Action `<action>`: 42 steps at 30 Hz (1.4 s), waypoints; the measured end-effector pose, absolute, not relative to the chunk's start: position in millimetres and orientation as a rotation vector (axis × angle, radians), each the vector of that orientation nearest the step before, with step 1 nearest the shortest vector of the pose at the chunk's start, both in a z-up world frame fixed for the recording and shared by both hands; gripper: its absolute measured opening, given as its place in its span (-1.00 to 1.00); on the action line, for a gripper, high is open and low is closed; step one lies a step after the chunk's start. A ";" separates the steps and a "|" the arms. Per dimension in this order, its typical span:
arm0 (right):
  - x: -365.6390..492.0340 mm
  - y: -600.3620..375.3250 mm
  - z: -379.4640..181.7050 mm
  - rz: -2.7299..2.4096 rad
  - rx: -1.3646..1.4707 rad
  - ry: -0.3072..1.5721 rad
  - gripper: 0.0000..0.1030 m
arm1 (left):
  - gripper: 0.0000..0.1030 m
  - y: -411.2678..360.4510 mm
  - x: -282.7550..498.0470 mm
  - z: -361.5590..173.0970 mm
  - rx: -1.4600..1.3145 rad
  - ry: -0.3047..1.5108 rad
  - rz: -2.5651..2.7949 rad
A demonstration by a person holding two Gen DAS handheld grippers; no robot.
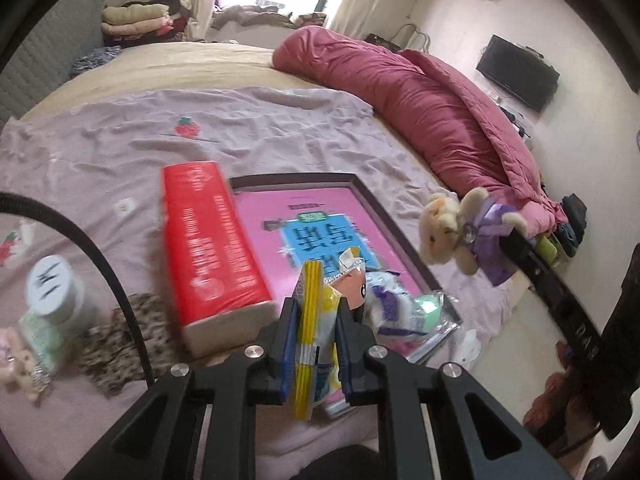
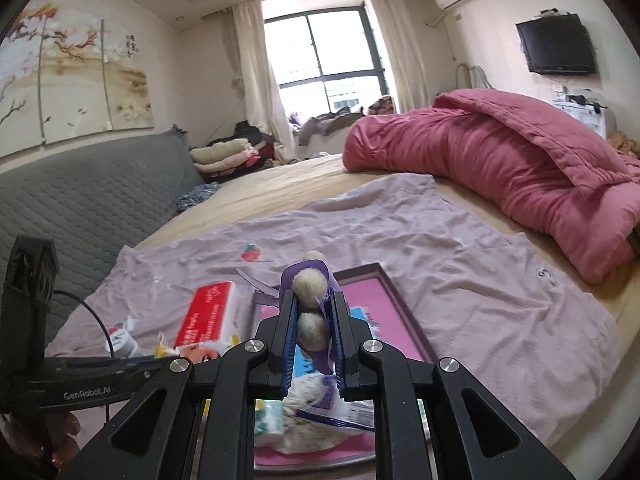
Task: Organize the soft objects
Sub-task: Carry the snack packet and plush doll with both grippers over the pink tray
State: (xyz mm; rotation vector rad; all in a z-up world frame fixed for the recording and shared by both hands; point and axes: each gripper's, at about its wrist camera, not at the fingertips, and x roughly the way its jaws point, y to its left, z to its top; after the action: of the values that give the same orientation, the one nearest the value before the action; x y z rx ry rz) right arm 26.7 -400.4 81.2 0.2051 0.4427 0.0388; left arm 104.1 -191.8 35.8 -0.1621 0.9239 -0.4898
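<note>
My left gripper [image 1: 318,306] is shut on a flat yellow and white packet [image 1: 310,344] that stands upright between its pads, just in front of a dark-rimmed tray [image 1: 384,208] with a pink printed bottom. White and purple soft packets [image 1: 394,308] lie in the tray's near corner. In the right wrist view my right gripper [image 2: 314,298] is shut on a cream plush bear in a purple dress [image 2: 310,286], held above the tray [image 2: 404,304]. The left wrist view shows that plush bear [image 1: 464,228] hanging at the right, off the tray's edge.
A red tissue pack [image 1: 212,240] lies left of the tray on the mauve sheet [image 1: 120,140]. Further left are a white round tub [image 1: 52,288], a leopard-print cloth [image 1: 120,344] and a small plush charm [image 1: 18,364]. A rolled pink duvet [image 1: 420,100] runs along the bed's right side.
</note>
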 end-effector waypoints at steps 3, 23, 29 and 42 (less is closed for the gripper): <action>27.2 -410.2 73.7 0.028 0.228 0.447 -0.69 | -0.65 -208.4 109.7 29.4 -0.170 0.948 -0.513; 39.3 -424.6 23.3 -0.097 0.097 0.525 -0.69 | -0.65 -249.3 122.2 -17.5 -0.112 1.046 -0.506; 49.2 -400.6 -0.8 -0.077 -0.066 0.601 -0.67 | -0.65 -254.5 120.2 -20.7 -0.106 1.056 -0.526; 53.9 -413.5 -25.3 0.055 0.125 0.694 -0.50 | -0.65 -256.8 120.3 -26.1 -0.105 1.074 -0.534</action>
State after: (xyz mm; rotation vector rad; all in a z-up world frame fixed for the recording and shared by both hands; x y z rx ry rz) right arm 53.9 -413.5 -25.3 0.1255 0.6940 0.0548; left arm 120.3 -256.8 -26.1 -0.1049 1.0744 -0.5345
